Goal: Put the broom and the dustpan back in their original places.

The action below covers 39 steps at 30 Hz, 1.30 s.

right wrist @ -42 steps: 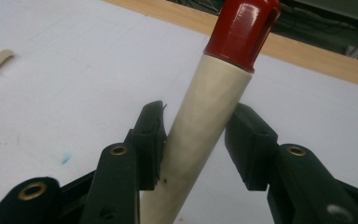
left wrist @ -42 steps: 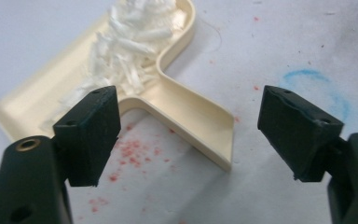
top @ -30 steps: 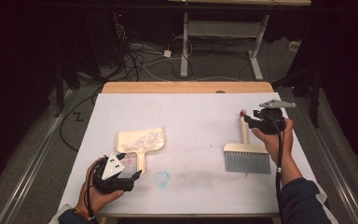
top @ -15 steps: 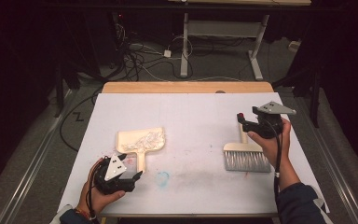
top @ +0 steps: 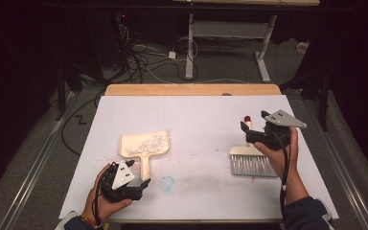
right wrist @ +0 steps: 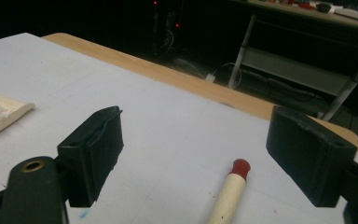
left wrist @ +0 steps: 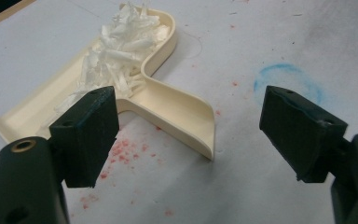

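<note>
**Brush released, dustpan full, both claws open**

High view: the right claw [top: 246, 131] hovered just above the brush [top: 252, 160], over its pale handle near the red tip, its jaws having just been opening with nothing clamped between them. The brush lay flat on the white table [top: 196, 120], bristles toward the person. The left claw [top: 135, 179] sat near the table's near edge, beside the handle of the cream dustpan [top: 144, 145], which extended ahead of it and held white shreds.

Left gripper view: the left claw [left wrist: 189, 135] stood wide open and gripped nothing. The dustpan [left wrist: 177, 109] handle ended just ahead of its jaws, nearer one of them. This view added the white paper shreds [left wrist: 116, 51] in detail, red specks under the claw and a blue ring mark [left wrist: 286, 81] beyond the other jaw.

Right gripper view: the right claw [right wrist: 193, 149] was open, the brush handle [right wrist: 228, 193] with its red tip lying between and below the jaws, untouched. A corner of the dustpan [right wrist: 2, 116] showed far off to one side, and the table's wooden edge [right wrist: 186, 79] lay ahead.
</note>
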### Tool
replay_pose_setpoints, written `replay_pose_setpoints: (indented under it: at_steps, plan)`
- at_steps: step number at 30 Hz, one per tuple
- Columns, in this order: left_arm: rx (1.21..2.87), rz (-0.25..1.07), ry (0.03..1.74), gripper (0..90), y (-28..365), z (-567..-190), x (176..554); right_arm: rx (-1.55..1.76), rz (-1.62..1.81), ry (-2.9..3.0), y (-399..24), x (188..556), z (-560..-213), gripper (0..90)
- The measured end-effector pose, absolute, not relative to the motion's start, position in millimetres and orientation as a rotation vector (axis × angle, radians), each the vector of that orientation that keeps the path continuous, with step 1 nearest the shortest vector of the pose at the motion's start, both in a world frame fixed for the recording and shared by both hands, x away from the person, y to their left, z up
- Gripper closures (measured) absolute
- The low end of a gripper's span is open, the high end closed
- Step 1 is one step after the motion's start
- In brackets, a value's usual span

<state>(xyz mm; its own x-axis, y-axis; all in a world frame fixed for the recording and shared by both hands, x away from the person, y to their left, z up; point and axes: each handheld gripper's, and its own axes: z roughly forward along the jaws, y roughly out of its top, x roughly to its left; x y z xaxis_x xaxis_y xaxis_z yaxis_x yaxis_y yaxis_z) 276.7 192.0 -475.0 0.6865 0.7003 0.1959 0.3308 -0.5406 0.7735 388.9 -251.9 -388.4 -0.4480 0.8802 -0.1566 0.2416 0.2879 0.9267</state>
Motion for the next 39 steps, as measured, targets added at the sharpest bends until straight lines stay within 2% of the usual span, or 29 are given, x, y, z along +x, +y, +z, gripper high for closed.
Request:
replay_pose_setpoints:
  at_steps: [2, 13, 39]
  plan:
    - [2.158, 0.645, 0.779, 20.9, 191, -475, 276, 0.981, 1.186, 1.837, -250, 383, -384, 22.8]
    - [2.132, 0.691, 0.779, 19.3, 195, -471, 275, 0.882, 1.224, 1.892, -241, 359, -371, 21.1]
    - [2.156, 0.679, 0.784, 19.0, 195, -474, 275, 0.821, 1.139, 1.945, -245, 319, -358, 20.7]
